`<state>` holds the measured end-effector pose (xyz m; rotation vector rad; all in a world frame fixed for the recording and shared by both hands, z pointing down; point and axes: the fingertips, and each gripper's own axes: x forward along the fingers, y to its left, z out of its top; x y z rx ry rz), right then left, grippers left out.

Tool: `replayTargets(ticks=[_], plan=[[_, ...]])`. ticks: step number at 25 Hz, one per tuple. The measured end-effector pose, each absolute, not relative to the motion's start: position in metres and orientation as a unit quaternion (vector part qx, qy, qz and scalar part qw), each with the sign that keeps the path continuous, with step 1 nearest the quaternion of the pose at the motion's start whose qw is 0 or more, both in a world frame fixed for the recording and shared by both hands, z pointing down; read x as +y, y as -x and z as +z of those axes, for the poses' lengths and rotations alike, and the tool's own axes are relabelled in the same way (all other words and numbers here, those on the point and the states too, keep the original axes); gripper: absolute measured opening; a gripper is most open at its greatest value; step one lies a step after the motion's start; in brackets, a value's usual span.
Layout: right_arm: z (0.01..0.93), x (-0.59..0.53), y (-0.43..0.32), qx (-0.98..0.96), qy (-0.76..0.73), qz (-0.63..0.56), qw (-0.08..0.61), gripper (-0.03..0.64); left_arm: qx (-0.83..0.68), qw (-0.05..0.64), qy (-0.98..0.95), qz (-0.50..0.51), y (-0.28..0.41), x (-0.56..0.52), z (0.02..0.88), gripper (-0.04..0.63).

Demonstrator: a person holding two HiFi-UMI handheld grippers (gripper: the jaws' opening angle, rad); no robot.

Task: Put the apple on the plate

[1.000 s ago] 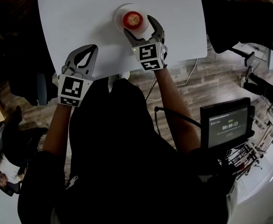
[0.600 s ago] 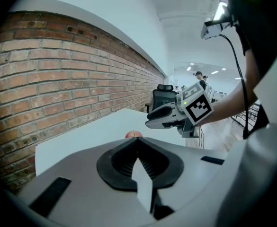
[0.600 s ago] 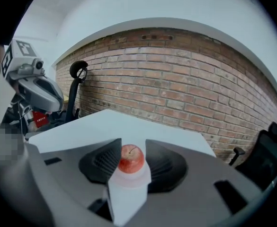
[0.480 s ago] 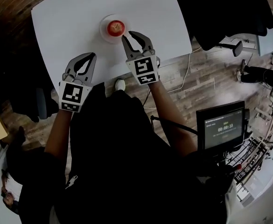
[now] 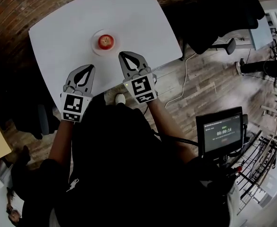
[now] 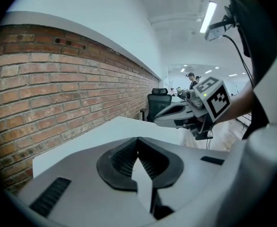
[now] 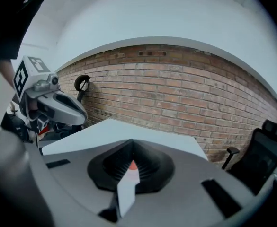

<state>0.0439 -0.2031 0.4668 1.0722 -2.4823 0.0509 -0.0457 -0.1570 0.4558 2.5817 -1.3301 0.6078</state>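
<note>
Glowing on the small dark monitor (image 5: 222,132) at the person's right were the only legible characters, a timer reading 00:00:14; the finer lines above it were too small to read. Each gripper carried a white cube printed with blocky black square markers, patterns rather than letters.

The apple (image 5: 105,42) sat on the plate (image 5: 94,46), a small round white dish on the white table (image 5: 129,13). The fruit was red, round and glossy, with a yellowish hollow at its stem. The tabletop was smooth and matte, a rectangle with rounded corners, standing on a floor of wood planks (image 5: 200,89).

The left gripper (image 5: 88,69) hung over the table's near edge with its jaws pressed together at the tips, nothing between them. In the left gripper view its shell was smooth grey plastic, and the black ribbed pads (image 6: 124,157) curved out and met in a point, leaving a leaf-shaped gap through which only white tabletop showed.

The right gripper (image 5: 124,56) pointed toward the plate from just short of it, apart from both dish and fruit, its jaws likewise closed tip to tip and empty. The right gripper view showed the same grey shell and ribbed black lining (image 7: 150,167); a sliver of red apple showed through the narrow gap, lying beyond the jaws rather than in them.

Behind the table ran a wall of rough red brick (image 7: 176,89) with pale mortar lines, and a black office chair (image 7: 266,155) stood at its right end.
</note>
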Motion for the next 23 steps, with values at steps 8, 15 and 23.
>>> replayTargets(ticks=[8, 15, 23], plan=[[0.393, -0.170, -0.063, -0.900, -0.405, 0.026, 0.157, 0.005, -0.457, 0.068, -0.864, 0.199, 0.042, -0.135, 0.409, 0.008], [0.384, -0.165, -0.071, -0.901, -0.410, 0.022, 0.142, 0.005, -0.466, 0.062, -0.860, 0.198, 0.043, -0.133, 0.406, 0.007], [0.383, -0.165, -0.066, -0.900, -0.412, 0.024, 0.143, 0.003, -0.467, 0.063, -0.860, 0.195, 0.044, -0.142, 0.405, 0.006]])
